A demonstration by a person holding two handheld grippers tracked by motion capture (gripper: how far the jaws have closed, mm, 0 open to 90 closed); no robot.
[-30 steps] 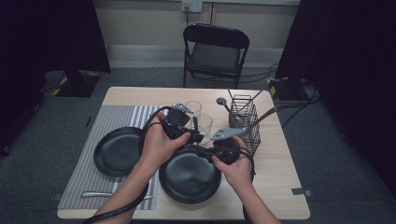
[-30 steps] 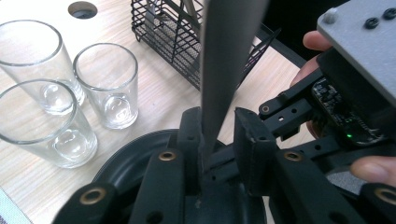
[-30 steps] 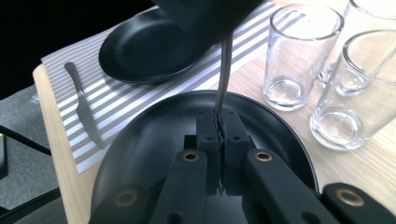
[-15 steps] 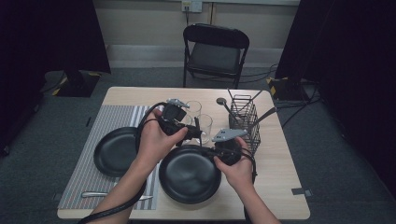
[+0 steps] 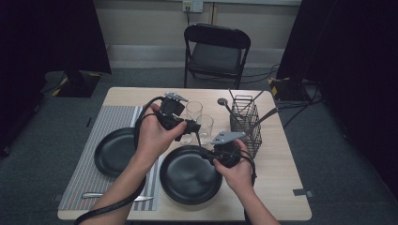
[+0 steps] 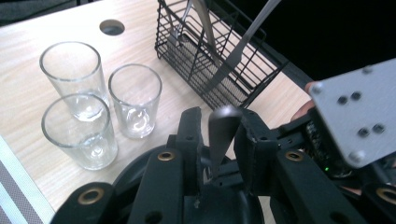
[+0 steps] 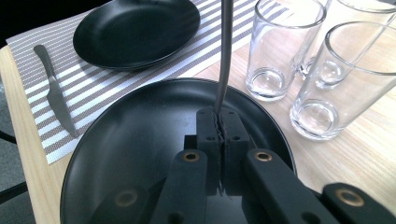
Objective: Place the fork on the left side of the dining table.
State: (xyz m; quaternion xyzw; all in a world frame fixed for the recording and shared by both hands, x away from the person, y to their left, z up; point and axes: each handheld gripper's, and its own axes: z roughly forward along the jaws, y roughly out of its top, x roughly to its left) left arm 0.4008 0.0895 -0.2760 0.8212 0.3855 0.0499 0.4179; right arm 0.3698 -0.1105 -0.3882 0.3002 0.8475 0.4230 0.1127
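Note:
My right gripper (image 7: 219,114) is shut on the lower end of a thin metal utensil (image 7: 224,56), which stands up from its jaws over the near black plate (image 7: 140,140). In the left gripper view the utensil's rounded end (image 6: 223,123) lies between the jaws of my left gripper (image 6: 219,128). Those jaws have just been closing, and a gap still shows on each side, so they are open. In the high view the left gripper (image 5: 187,127) sits by the glasses. The right gripper (image 5: 217,154) is at the right rim of the near plate (image 5: 187,178).
Three empty glasses (image 6: 77,74) (image 6: 135,98) (image 6: 81,128) stand close behind the plate. A black wire caddy (image 5: 245,123) with cutlery is at the right. A second black plate (image 5: 115,151) and a knife (image 5: 117,198) lie on the striped placemat (image 5: 101,124). A chair (image 5: 217,49) stands beyond the table.
The left hand has shifted slightly near the glasses. The right hand has kept still with the utensil in its jaws.

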